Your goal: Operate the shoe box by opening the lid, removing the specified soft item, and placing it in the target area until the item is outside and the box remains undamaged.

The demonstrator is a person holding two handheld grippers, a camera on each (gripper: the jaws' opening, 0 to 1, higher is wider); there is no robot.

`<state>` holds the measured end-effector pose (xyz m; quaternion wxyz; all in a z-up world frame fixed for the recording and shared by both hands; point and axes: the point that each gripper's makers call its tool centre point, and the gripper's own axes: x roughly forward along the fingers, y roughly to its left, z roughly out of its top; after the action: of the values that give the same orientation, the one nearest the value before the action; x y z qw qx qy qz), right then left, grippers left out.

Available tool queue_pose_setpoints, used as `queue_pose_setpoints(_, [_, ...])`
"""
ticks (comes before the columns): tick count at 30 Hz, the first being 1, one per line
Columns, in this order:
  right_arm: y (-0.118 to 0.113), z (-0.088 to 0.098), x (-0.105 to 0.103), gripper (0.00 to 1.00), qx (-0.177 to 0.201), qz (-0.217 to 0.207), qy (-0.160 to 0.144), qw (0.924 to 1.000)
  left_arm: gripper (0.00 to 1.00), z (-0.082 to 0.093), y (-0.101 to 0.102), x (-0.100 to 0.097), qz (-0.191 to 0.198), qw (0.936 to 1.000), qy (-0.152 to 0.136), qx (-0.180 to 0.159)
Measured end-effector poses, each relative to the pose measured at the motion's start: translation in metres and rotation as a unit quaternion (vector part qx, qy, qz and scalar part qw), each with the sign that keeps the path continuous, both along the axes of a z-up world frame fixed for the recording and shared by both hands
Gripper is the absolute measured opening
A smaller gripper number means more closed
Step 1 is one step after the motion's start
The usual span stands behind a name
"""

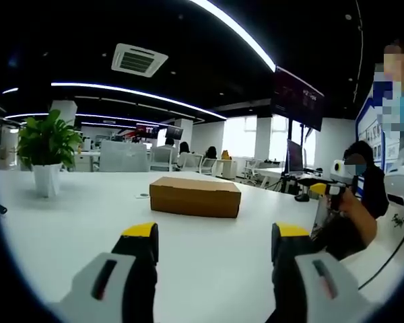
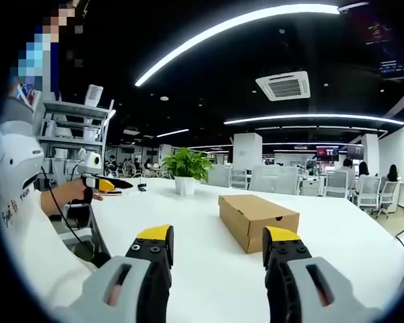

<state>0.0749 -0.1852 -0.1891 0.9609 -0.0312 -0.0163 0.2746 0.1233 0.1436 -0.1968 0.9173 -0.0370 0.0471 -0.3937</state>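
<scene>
Above the white table, the left gripper holds its jaws wide apart with nothing between them. The right gripper is the same. Ahead of both lies the brown cardboard shoe box, lid closed. Further back stands a potted plant.

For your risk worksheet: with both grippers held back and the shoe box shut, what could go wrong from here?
1. The shoe box sits loose on the smooth white table; prying the lid with one gripper might slide it.
2. Thin cardboard could crease or tear under the jaws.
3. The potted plant stands nearby; a wide swing could topple it.
</scene>
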Motion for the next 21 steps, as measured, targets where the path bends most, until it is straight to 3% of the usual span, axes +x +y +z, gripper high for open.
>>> queue_pose_setpoints(2, [-0.0002,-0.0010,-0.0002,0.54,0.000,0.000,0.001,1.0000,0.65,-0.0019,-0.0001,0.0007,0.002,0.9999,-0.010,0.011])
queue_pose_setpoints(5, [-0.0002,-0.0017,-0.0002,0.54,0.000,0.000,0.001,1.0000,0.72,-0.0029,-0.0007,0.0012,0.005,0.9997,-0.013,0.020])
queue_pose_setpoints(10, [0.0004,-0.0013,0.0004,0.54,0.000,0.000,0.001,1.0000,0.73,0.0014,0.0012,0.0026,0.013,0.9995,-0.023,0.016])
queue_pose_setpoints(12, [0.0002,-0.0006,0.0003,0.55,0.000,-0.001,0.000,1.0000,0.69,0.0020,0.0010,0.0018,0.007,0.9997,-0.019,0.012])
queue_pose_setpoints(16, [-0.0029,-0.0012,0.0024,0.56,0.004,-0.008,0.003,1.0000,0.74,-0.0007,0.0002,0.0032,0.006,0.9997,-0.016,0.020])
queue_pose_setpoints(21, [-0.0067,0.0003,0.0054,0.62,0.019,-0.020,0.007,0.9996,0.70,-0.0035,0.0000,0.0059,0.002,0.9994,-0.011,0.032])
